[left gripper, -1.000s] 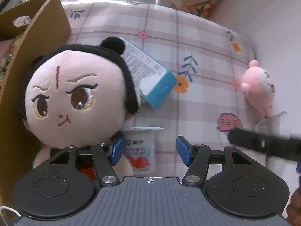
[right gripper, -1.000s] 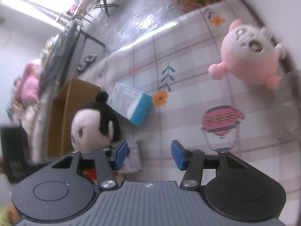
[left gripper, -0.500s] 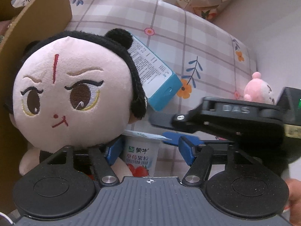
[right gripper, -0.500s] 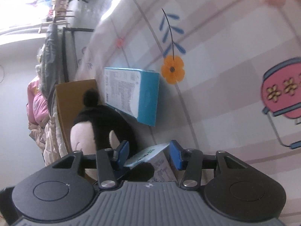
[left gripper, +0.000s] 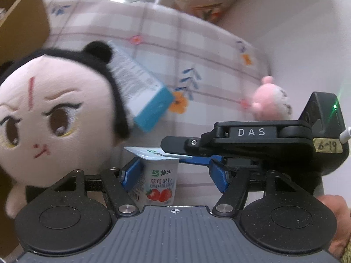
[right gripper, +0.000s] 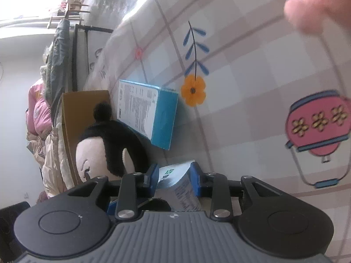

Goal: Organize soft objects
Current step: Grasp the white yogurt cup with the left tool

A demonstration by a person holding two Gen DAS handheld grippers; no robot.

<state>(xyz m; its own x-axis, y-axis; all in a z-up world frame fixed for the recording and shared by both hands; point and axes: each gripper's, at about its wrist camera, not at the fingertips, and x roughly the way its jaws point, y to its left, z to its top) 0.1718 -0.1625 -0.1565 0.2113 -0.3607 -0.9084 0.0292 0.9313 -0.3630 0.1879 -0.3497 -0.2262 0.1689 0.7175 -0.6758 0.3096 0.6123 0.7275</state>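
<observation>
A big-headed plush doll with black hair leans on a cardboard box at the left; it also shows in the right wrist view. A small pink plush lies far right by the wall. A strawberry yogurt cup stands in front of the doll. My left gripper is open, its blue pads on either side of the cup. My right gripper, coming in sideways from the right, has its pads closed against the cup's top.
A blue-and-white carton lies on the checked bed sheet behind the doll, also in the right wrist view. A white wall bounds the bed at the right. Clothes and bedding are heaped beyond the cardboard box.
My right gripper swung in from the right, turned sideways and closed its pads onto the yogurt cup's top. My left gripper moved slightly closer to the cup and stayed open.
</observation>
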